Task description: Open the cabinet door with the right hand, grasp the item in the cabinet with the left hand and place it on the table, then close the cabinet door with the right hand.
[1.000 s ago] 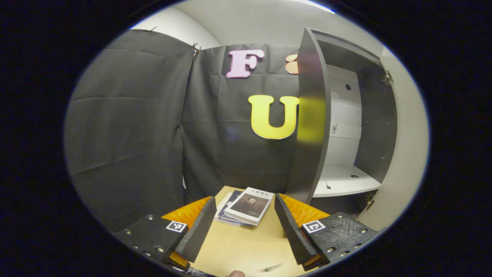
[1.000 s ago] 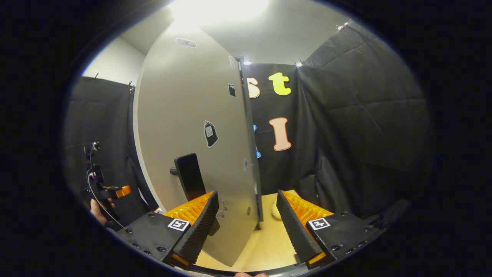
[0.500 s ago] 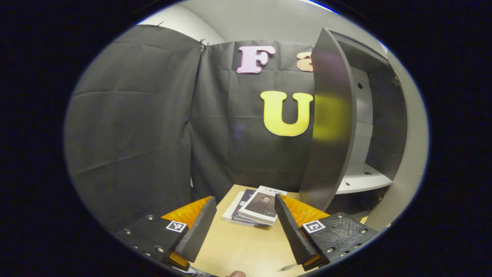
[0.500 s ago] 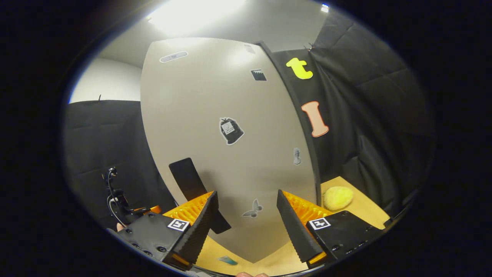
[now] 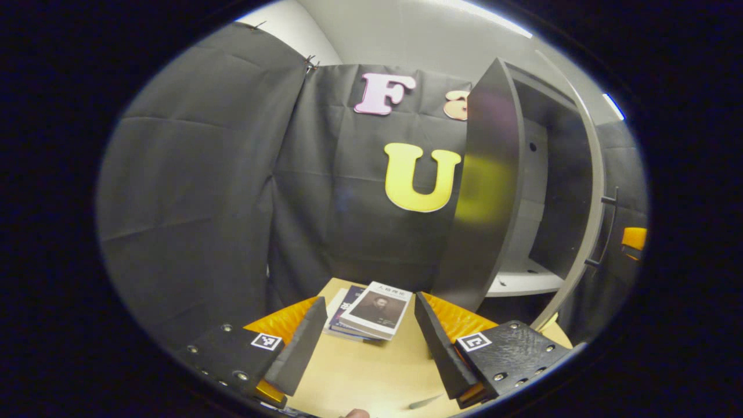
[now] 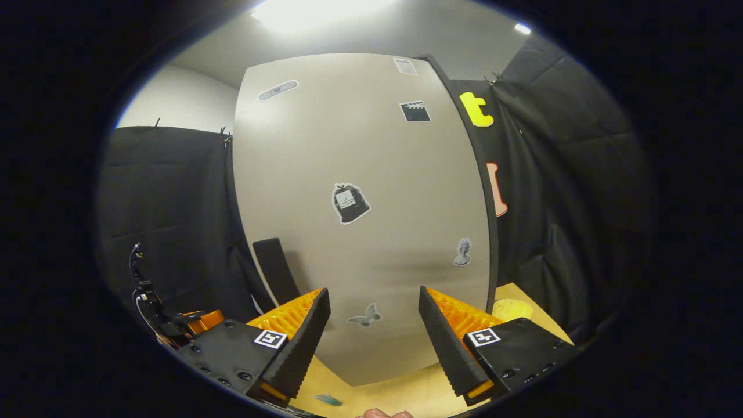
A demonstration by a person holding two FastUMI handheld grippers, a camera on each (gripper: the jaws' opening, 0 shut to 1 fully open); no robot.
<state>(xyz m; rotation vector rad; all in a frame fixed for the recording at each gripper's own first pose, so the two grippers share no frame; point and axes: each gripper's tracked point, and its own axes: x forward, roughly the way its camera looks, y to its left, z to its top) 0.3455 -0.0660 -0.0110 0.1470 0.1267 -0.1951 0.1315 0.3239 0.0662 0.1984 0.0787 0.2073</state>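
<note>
Lying flat on table point(image 5: 360, 377): portrait-cover book point(image 5: 376, 309) atop stack | left claw point(image 5: 367, 341) apart | right claw point(image 6: 371, 339) apart

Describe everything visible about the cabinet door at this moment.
The cabinet door is a tall, flat, pale grey panel, smooth and matte, with a dark edge. Small stickers dot its face, and a black bar handle sits low near one edge. In the left gripper view the door stands partly open, a gap showing the interior and a white shelf. The right gripper faces it, jaws apart, gripping nothing.
</note>
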